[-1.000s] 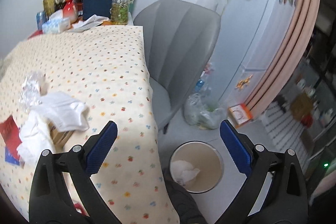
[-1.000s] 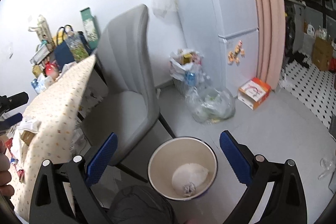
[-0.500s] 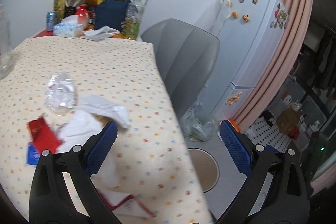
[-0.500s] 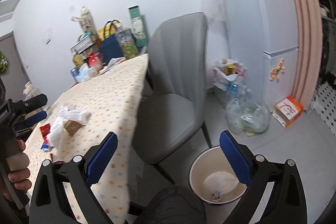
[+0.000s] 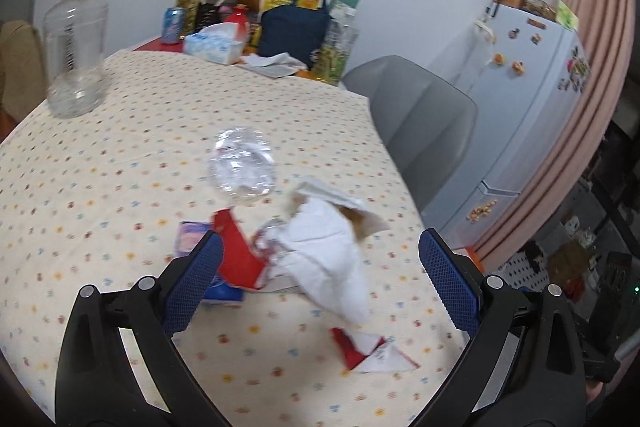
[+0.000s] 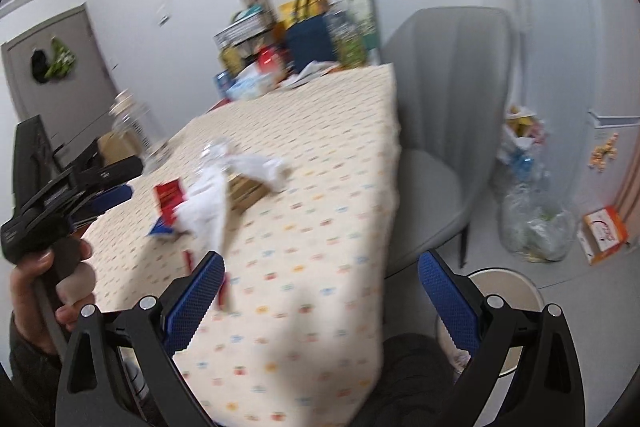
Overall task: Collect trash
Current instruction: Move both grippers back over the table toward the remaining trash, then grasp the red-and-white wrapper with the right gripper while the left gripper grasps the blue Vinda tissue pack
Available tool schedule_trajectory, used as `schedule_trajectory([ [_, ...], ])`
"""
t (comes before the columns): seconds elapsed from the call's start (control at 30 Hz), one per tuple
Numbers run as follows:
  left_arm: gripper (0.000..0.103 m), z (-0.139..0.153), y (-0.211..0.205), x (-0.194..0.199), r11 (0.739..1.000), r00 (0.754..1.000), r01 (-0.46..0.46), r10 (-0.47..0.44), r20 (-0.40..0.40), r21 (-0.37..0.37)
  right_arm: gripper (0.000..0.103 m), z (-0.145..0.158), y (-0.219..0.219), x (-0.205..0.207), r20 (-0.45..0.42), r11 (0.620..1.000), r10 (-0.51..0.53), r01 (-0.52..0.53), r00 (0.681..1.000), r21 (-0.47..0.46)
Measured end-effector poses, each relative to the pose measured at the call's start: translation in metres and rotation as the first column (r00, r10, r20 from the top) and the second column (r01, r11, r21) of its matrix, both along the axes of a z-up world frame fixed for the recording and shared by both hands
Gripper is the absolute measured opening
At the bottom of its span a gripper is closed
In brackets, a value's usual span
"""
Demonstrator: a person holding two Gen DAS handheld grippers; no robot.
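Over the near edge of the table [image 5: 120,155], left gripper [image 5: 320,277] hovers, jaws wide, nothing between the blue pads. Right gripper [image 6: 320,293] sits off the table's right edge, also spread wide and empty; a dark-clothed knee [image 6: 416,371] is below it.

Closest trash: a red-and-white wrapper scrap [image 5: 370,351] lying flat on the dotted tablecloth, just ahead of the left gripper. Beyond it, a heap: white crumpled tissue [image 5: 332,255] draped over a brown cardboard piece [image 5: 356,225], with a red packet [image 5: 236,255] and a blue packet [image 5: 192,241] touching on its left side. Just behind the heap, a crushed clear plastic bottle [image 5: 242,167] on its side.

Right wrist view shows the trash bin [image 6: 504,291] on the floor beside the table, partly hidden behind the right finger, white lining inside. A hand [image 6: 44,291] holds the left gripper's handle at the left of that view.

Further back: upright clear jar [image 5: 76,47] at the left of the table, well apart from the heap. Grey chair [image 5: 420,119] at the table's right side. Far end: tissue pack [image 5: 214,47], navy bag [image 5: 296,27], assorted clutter. White fridge [image 5: 532,99] with magnets and a pink curtain [image 5: 588,115] at the back right. Both views motion-blurred.
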State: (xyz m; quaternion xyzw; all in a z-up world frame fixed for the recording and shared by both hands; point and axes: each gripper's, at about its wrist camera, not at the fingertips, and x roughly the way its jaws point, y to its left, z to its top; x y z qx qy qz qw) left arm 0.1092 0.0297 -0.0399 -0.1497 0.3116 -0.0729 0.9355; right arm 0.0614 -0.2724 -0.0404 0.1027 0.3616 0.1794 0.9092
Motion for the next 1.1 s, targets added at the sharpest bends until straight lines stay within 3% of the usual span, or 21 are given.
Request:
schedule_trajectory([
  [0.13,0.097,-0.006,0.027,-0.006,0.999,0.999,-0.033,0.033,-0.016,-0.018,0.093,-0.003,0.033,0.001,-0.041,0.996,0.089,-0.089,0.995,-0.006],
  [0.43,0.097,-0.024,0.059,-0.02,0.997,0.996,-0.071,0.07,-0.053,-0.014,0.062,-0.024,0.088,0.005,-0.15,0.976,0.204,-0.213,0.967,-0.046],
  [0.53,0.095,-0.031,0.067,-0.022,0.997,0.994,-0.082,0.081,-0.073,-0.008,0.047,-0.031,0.099,0.007,-0.179,0.97,0.222,-0.235,0.958,-0.054],
  [0.6,0.093,-0.036,0.07,-0.021,0.997,0.993,-0.083,0.083,-0.09,-0.003,0.027,-0.037,0.105,0.009,-0.197,0.967,0.228,-0.245,0.953,-0.066],
  [0.67,0.09,-0.041,0.071,-0.021,0.996,0.991,-0.086,0.086,-0.103,-0.001,0.015,-0.04,0.107,0.011,-0.207,0.966,0.227,-0.247,0.952,-0.075],
  [0.87,0.078,-0.053,0.067,-0.011,0.997,0.984,-0.076,0.08,-0.157,0.028,0.009,-0.037,0.098,0.013,-0.185,0.969,0.224,-0.238,0.957,-0.058],
  [1.0,0.078,-0.062,0.056,-0.003,0.996,0.978,-0.058,0.071,-0.198,0.067,0.008,-0.032,0.088,0.014,-0.165,0.975,0.205,-0.216,0.965,-0.05],
  [1.1,0.075,-0.067,0.044,0.003,0.986,0.972,-0.053,0.088,-0.22,0.158,0.007,-0.029,0.08,0.014,-0.156,0.979,0.189,-0.198,0.97,-0.049],
])
